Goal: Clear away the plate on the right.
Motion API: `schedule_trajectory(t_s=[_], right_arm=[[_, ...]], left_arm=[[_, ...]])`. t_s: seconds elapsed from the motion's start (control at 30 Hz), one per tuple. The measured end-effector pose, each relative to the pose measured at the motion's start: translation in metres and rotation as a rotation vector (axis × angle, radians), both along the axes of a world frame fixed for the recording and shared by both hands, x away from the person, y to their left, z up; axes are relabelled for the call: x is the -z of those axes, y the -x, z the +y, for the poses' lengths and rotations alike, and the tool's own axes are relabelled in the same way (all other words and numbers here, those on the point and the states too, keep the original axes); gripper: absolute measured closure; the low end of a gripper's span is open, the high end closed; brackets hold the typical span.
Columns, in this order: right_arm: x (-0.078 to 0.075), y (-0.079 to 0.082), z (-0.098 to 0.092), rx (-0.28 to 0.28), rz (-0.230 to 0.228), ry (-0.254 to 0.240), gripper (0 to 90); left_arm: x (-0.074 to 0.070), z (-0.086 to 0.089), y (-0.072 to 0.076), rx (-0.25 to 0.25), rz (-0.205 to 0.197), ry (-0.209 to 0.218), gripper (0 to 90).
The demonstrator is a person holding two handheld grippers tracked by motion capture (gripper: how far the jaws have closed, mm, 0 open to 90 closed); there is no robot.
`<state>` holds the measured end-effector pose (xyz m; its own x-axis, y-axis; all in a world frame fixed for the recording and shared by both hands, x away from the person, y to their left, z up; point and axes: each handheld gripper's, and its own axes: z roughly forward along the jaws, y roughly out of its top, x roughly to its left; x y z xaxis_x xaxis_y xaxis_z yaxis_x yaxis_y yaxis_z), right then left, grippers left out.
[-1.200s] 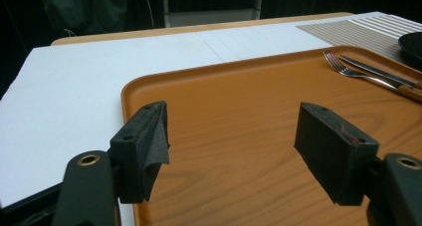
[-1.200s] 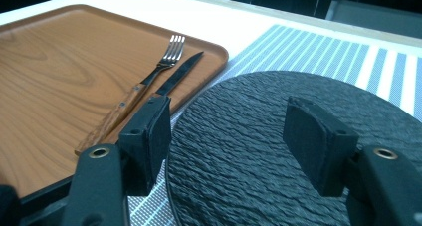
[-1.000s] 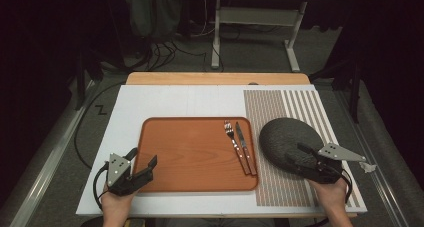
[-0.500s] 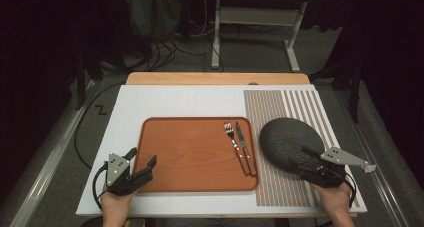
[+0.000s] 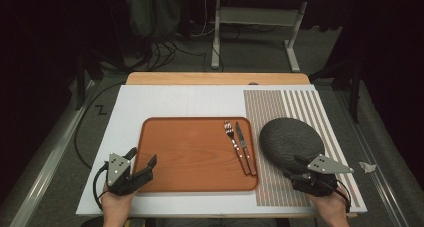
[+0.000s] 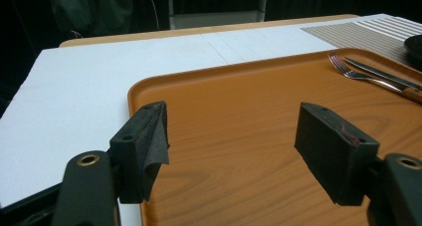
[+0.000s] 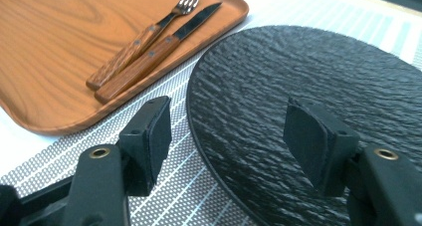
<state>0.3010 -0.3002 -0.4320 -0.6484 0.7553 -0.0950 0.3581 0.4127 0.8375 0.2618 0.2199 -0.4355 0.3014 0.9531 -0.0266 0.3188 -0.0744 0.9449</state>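
A dark textured round plate [image 5: 287, 139] [image 7: 308, 71] lies on a striped placemat [image 5: 300, 104]. My right gripper [image 5: 295, 168] [image 7: 229, 121] is open at the plate's near edge. Its jaws have just been closing a little. One pad is over the mat, the other is above the plate, and neither presses on it. A fork [image 5: 234, 142] [image 7: 149, 32] and a knife [image 5: 245, 147] [image 7: 169, 37] with wooden handles lie side by side at the right end of an orange tray [image 5: 190, 152] [image 6: 239, 86]. My left gripper [image 5: 142, 155] [image 6: 234, 126] is open over the tray's near left corner, with nothing in it.
The tray and mat rest on a white board [image 5: 175, 99] on a wooden table [image 5: 215, 78]. The tray's raised rim runs close beside the plate. A scrap of white paper [image 5: 367, 166] lies past the board's right edge. A table frame and cables stand on the floor behind.
My right gripper has shifted slightly back along the plate's near edge. My left gripper has stayed where it was.
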Motion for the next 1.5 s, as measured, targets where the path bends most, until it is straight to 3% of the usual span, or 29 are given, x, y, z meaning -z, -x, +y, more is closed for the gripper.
schedule_trajectory(t_s=[0.23, 0.4, 0.67, 0.9, 1.07, 1.23, 1.5], right_arm=[[0.004, -0.001, 0.011, -0.019, 0.045, 0.077, 40.2], [0.006, -0.002, 0.019, -0.021, 0.042, 0.130, 41.2], [0.010, -0.002, 0.032, -0.021, 0.010, 0.253, 44.1], [0.015, -0.006, 0.039, -0.019, 0.020, 0.325, 44.5], [0.015, -0.005, 0.041, -0.018, 0.007, 0.345, 45.0], [0.016, -0.004, 0.046, -0.009, -0.038, 0.391, 47.4], [0.017, -0.005, 0.049, 0.007, -0.052, 0.411, 48.8]], left_arm=[[0.000, 0.000, 0.001, 0.002, 0.001, -0.001, 29.3], [0.000, -0.001, 0.000, 0.001, 0.001, 0.000, 29.4], [0.000, -0.001, 0.000, 0.001, 0.000, -0.002, 29.4], [0.000, -0.001, 0.000, 0.000, 0.000, -0.003, 29.4], [0.000, -0.001, -0.001, 0.001, 0.000, -0.006, 29.4], [0.001, -0.001, -0.001, 0.001, 0.000, -0.005, 29.4], [0.001, -0.001, -0.001, 0.002, 0.002, -0.009, 29.4]])
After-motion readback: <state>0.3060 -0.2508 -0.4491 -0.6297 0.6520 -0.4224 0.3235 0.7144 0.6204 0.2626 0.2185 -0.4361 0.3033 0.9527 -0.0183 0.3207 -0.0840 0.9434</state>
